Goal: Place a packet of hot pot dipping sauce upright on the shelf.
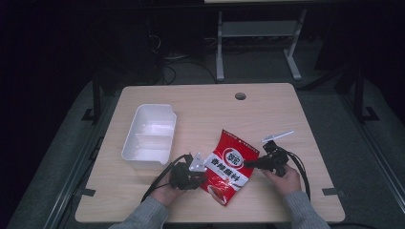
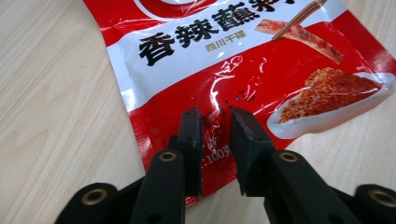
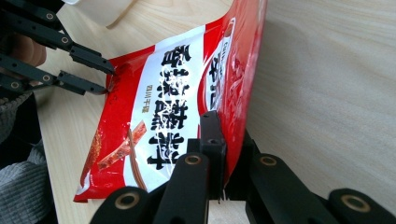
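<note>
High view: a red seasoning packet (image 1: 231,165) is seen near the front edge of the wooden table (image 1: 200,102), between the two hand-held grippers. The left gripper (image 1: 203,172) is placed at the packet's left edge, the right gripper (image 1: 249,164) at its right edge. A white plastic tray (image 1: 149,135) stands to the left of the packet, close by but apart from it. A small white strip (image 1: 278,136) is noted on the table beyond the right gripper.

Left gripper view: the jaws are seen set slightly apart over the packet's lower red portion (image 2: 243,88). A narrow gap is observed between them, with printed film visible in it; whether the film is pinched cannot be told from this view.

Right gripper view: the packet (image 3: 168,107) is seen with one edge raised off the table, that edge being clamped between the right gripper's closed jaws. Farther off, the left gripper (image 3: 110,78) is recorded with its tips at the packet's opposite edge.
</note>
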Demonstrator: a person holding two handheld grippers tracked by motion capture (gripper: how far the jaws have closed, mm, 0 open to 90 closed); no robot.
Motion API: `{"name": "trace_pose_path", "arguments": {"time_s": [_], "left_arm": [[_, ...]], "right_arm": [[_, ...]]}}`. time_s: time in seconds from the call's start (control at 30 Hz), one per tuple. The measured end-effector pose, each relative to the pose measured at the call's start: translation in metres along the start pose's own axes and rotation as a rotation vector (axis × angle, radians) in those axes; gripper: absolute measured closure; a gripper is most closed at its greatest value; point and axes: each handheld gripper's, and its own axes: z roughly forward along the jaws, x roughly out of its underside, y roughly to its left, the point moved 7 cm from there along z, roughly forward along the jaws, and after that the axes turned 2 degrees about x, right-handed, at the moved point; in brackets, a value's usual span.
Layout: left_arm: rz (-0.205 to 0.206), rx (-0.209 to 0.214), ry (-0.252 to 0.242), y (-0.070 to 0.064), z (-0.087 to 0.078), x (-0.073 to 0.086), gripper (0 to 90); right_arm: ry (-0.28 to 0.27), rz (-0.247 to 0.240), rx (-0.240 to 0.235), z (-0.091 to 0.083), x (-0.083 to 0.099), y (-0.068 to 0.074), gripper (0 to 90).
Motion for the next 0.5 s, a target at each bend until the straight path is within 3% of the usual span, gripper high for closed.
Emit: {"name": "trace_pose_path", "arguments": {"time_s": [0.23, 0.5], "left_arm": [[0.021, 0.008, -0.008, -0.008, -0.007, 0.002, 66.6], [-0.001, 0.017, -0.019, -0.010, -0.018, 0.014, 63.3]], "right_arm": [[-0.017, 0.004, -0.020, -0.005, -0.003, 0.004, 88.3], [-0.053, -0.028, -0.025, -0.017, -0.016, 0.017, 88.5]]}}
